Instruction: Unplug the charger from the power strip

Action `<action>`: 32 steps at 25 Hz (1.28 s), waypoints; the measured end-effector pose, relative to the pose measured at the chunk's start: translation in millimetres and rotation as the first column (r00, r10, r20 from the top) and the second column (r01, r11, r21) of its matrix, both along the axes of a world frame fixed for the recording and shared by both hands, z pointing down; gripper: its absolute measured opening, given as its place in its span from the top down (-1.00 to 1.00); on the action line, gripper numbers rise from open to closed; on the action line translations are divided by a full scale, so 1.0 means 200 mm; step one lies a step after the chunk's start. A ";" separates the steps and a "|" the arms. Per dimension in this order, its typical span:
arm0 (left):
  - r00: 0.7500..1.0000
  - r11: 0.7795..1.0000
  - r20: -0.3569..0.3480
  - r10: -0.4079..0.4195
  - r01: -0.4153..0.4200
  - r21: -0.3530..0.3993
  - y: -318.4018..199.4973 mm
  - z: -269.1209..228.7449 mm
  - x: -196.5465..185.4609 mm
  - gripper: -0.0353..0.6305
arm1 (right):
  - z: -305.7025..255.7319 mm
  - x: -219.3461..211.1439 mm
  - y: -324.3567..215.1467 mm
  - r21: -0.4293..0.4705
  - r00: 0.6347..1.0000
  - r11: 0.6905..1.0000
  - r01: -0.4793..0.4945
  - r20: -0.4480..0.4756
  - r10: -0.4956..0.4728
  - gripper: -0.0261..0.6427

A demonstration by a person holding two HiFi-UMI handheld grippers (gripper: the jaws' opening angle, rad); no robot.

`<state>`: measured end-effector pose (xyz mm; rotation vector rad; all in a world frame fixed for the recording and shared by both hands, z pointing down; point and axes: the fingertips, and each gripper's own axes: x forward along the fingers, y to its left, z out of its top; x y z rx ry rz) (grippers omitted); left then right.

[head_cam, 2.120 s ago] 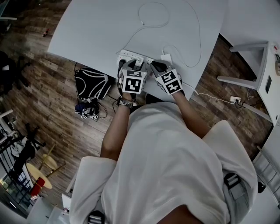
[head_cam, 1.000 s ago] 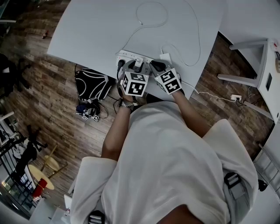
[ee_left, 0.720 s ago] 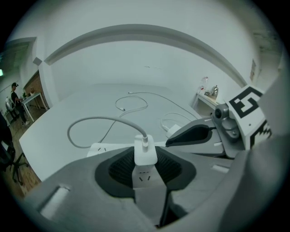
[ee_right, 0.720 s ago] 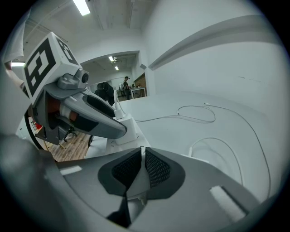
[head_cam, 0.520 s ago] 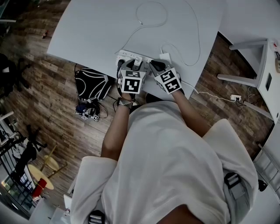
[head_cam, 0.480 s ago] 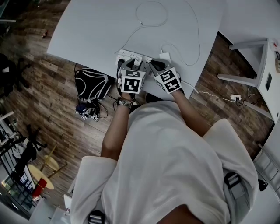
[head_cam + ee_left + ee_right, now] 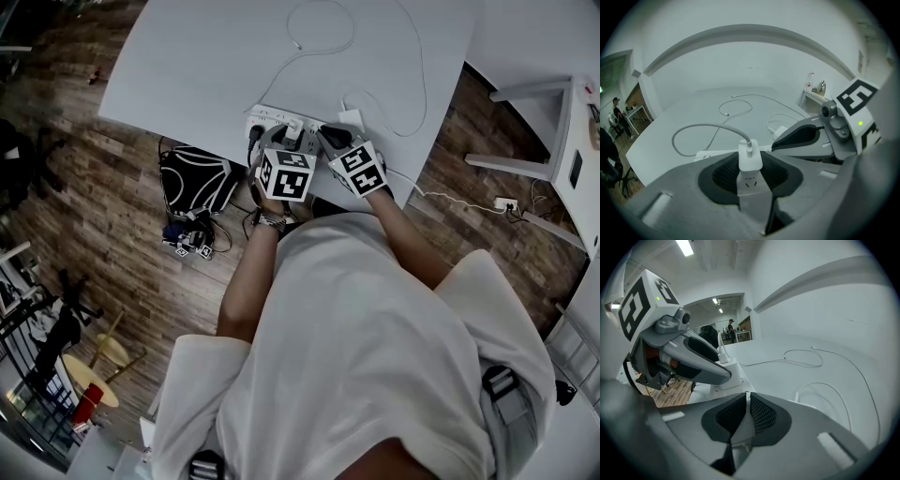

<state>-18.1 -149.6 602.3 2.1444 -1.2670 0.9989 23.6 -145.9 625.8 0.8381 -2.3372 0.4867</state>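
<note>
Clamping my left gripper (image 7: 750, 169) on the charger (image 7: 750, 159), frame centre | it is standing upright out of the power strip (image 7: 707, 154) | my right gripper (image 7: 746, 412) is sitting closed and empty at its right.

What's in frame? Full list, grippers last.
table: 1, white, top of head view
strip: 1, white, near table edge
charger: 1, white, upright on strip
cables: at least 2, white, looped over table
adapter: 1, white, on table right of strip
bag: 1, black, floor left of table
left gripper: grey, shut on charger
right gripper: grey, shut, by strip's right end
person: white shirt
</note>
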 end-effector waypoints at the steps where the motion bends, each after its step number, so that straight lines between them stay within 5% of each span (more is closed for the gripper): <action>1: 1.000 1.000 0.001 0.000 0.000 0.000 0.00 0.00 0.00 0.47 | 0.00 0.00 0.00 -0.002 1.000 1.000 0.001 -0.002 -0.001 0.83; 15: 0.993 0.998 -0.106 -0.049 0.045 -0.035 -0.02 -0.01 -0.02 0.47 | 0.00 0.00 0.00 -0.002 1.000 1.000 0.001 -0.003 -0.001 0.83; 26: 1.000 1.000 0.003 0.005 -0.005 -0.009 0.00 0.00 0.00 0.47 | 0.00 0.00 0.00 -0.001 1.000 1.000 0.000 -0.005 0.000 0.83; 32: 0.995 0.998 -0.089 -0.048 0.044 -0.051 -0.01 0.00 -0.02 0.47 | 0.01 0.00 0.00 -0.001 1.000 1.000 0.003 -0.004 -0.003 0.83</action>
